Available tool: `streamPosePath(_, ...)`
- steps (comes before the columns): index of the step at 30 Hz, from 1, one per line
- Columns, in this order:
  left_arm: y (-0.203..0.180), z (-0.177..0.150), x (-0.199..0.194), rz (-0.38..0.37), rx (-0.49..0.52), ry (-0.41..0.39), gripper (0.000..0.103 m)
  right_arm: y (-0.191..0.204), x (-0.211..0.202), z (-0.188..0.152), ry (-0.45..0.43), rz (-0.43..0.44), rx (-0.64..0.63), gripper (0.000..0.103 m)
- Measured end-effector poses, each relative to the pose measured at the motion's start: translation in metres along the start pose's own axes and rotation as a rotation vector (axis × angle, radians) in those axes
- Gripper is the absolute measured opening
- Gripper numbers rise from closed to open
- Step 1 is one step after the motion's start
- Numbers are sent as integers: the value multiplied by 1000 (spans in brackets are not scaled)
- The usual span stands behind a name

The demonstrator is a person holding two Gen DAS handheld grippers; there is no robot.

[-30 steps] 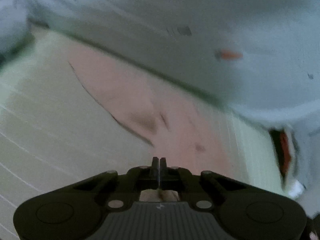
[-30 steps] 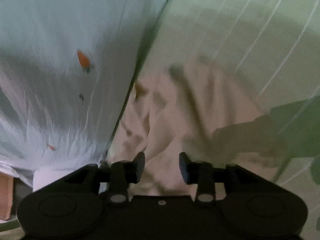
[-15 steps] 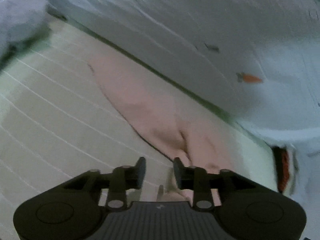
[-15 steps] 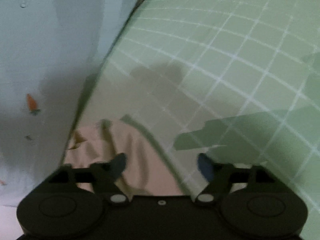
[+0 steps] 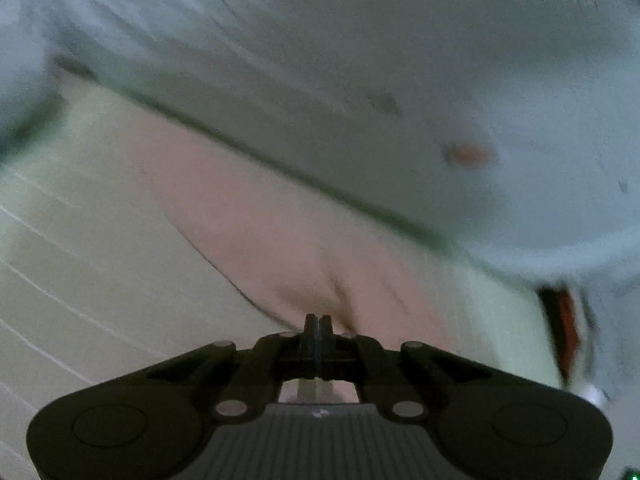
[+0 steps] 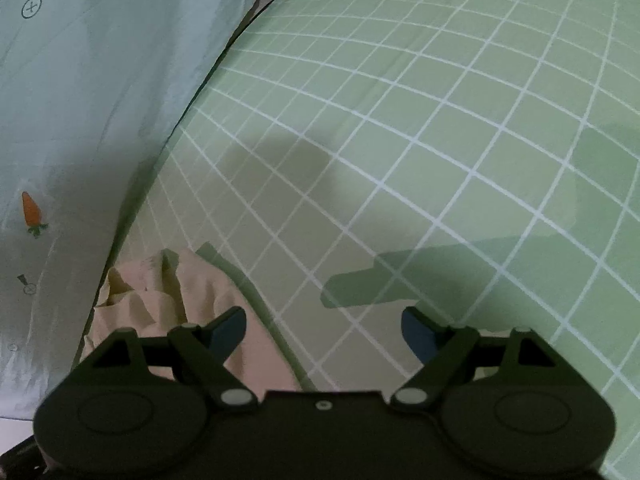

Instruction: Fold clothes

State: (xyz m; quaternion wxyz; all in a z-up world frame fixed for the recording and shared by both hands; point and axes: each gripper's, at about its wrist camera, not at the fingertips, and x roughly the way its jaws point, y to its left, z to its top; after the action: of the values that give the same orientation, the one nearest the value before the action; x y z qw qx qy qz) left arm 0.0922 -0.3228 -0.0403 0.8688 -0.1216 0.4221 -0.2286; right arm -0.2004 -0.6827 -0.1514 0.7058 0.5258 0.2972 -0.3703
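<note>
Pinching shut with the left gripper (image 5: 319, 326) at the near edge of the pink garment (image 5: 248, 216), fingers pressed together with a crease of cloth bunching just ahead of the tips; hard to confirm through the blur whether fabric actually sits between them. Lying as a long pink strip on the green checked sheet (image 6: 400, 140), close beside the pale carrot-print cloth (image 6: 80, 100) that hangs along the bed's edge. Showing in the right view as a rumpled pink heap (image 6: 168, 300) at the lower left, partly under the right gripper (image 6: 324, 330), whose 2 blue-padded fingers stand wide apart and hold nothing, hovering over bare sheet. Looks like a grasp-and-spread or fold-over step, with 1 claw on the cloth and the other free. Judging from this, calls next for bringing the open claw leftward onto another edge of the garment, closing there, then moving both together while keeping the fabric taut and clear of the hanging cloth.
</note>
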Motion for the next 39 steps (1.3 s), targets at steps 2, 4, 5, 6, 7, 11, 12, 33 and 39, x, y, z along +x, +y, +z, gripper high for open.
streamPosePath(2,34,25,-24,103,-42,-103,0,2,1,-1,0,-8,-18,85)
streamPosePath(4,71,48,-45,196,-96,-174,0,5,1,-1,1,-16,-36,85)
streamPosePath(5,86,58,-48,206,-132,-171,0,6,2,-2,-1,-18,-46,85)
streamPosePath(6,97,64,-49,189,-165,-151,0,7,2,-2,-3,-20,-56,86)
streamPosePath(7,101,64,-49,175,-183,-139,0,9,3,-3,-5,-22,-65,88)
streamPosePath(11,75,38,-30,147,-116,-43,42,18,8,-4,-10,-40,-88,92)
streamPosePath(12,65,30,-22,125,-104,-11,50,20,9,-4,-8,-42,-94,93)
streamPosePath(33,-7,-7,-3,-89,-52,56,4,9,1,-5,-55,-96,-125,103)
streamPosePath(39,114,63,-111,213,-308,-380,5,15,3,-8,-52,-116,-178,103)
